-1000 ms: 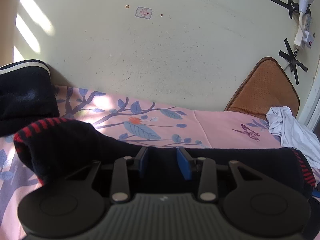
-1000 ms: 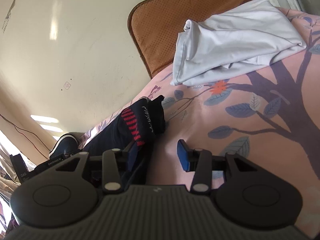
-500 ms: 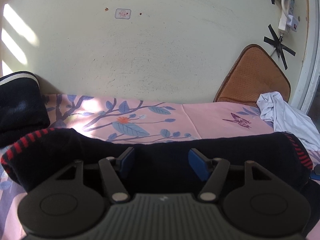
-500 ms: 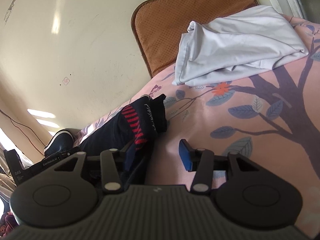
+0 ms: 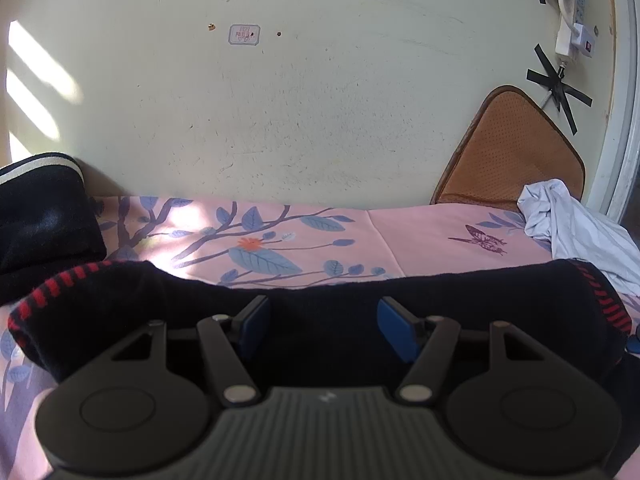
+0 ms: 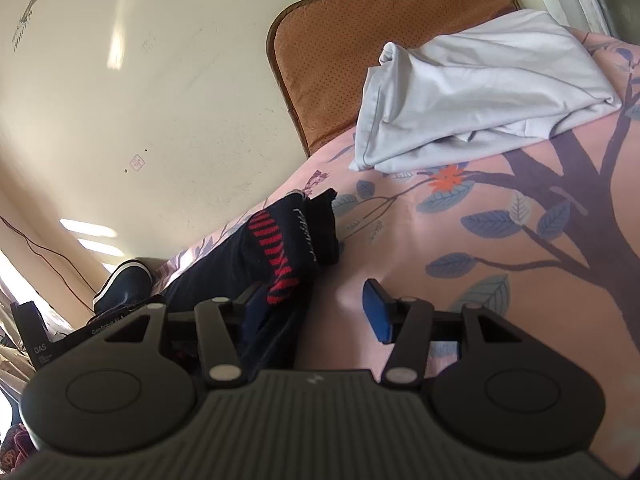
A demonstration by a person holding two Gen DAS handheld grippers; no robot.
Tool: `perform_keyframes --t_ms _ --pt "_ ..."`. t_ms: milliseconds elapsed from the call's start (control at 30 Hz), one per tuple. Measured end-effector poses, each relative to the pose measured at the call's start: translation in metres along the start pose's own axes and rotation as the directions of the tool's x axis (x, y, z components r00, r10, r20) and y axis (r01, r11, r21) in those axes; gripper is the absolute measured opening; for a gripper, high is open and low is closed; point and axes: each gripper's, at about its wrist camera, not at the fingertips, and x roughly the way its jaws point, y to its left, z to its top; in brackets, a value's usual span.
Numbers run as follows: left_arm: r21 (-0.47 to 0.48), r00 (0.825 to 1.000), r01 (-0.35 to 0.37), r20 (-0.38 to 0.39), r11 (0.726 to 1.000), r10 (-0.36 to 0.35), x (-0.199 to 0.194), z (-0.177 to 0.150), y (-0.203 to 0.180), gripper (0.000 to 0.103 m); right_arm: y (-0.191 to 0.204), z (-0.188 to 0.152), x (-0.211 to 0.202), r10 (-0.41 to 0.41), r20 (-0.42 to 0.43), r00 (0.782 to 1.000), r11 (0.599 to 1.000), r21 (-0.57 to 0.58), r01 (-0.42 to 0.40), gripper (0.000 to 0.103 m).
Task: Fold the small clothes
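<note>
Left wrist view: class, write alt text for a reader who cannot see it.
A black sock with red stripes lies across a pink flowered bedsheet, between the open jaws of the left gripper, which have just been opening. Behind are a cream wall, a brown cushion and a crumpled white cloth.

Left wrist view: low and close over the pink floral bedsheet (image 5: 420, 232), facing the cream wall (image 5: 320, 100) squarely. Right wrist view: equally low and near, rolled sideways, facing along the bed toward the brown cushion (image 6: 340, 48). Both views share the black sock (image 5: 320, 312), white garment (image 6: 480, 92), cushion and wall.
</note>
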Motion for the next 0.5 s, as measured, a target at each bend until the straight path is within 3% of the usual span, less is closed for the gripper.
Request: perform_keyframes --t_ms 333,500 --pt "0.019 1.000 -0.017 0.015 1.000 0.016 -0.004 -0.001 -0.003 0.067 0.008 -0.003 0.001 -0.021 0.005 1.000 0.999 -0.047 0.022 0.059" --pt "0.043 0.996 -0.065 0.056 0.997 0.062 -0.010 -0.003 -0.008 0.083 0.010 -0.004 0.001 -0.029 0.007 1.000 0.997 -0.067 0.030 0.060"
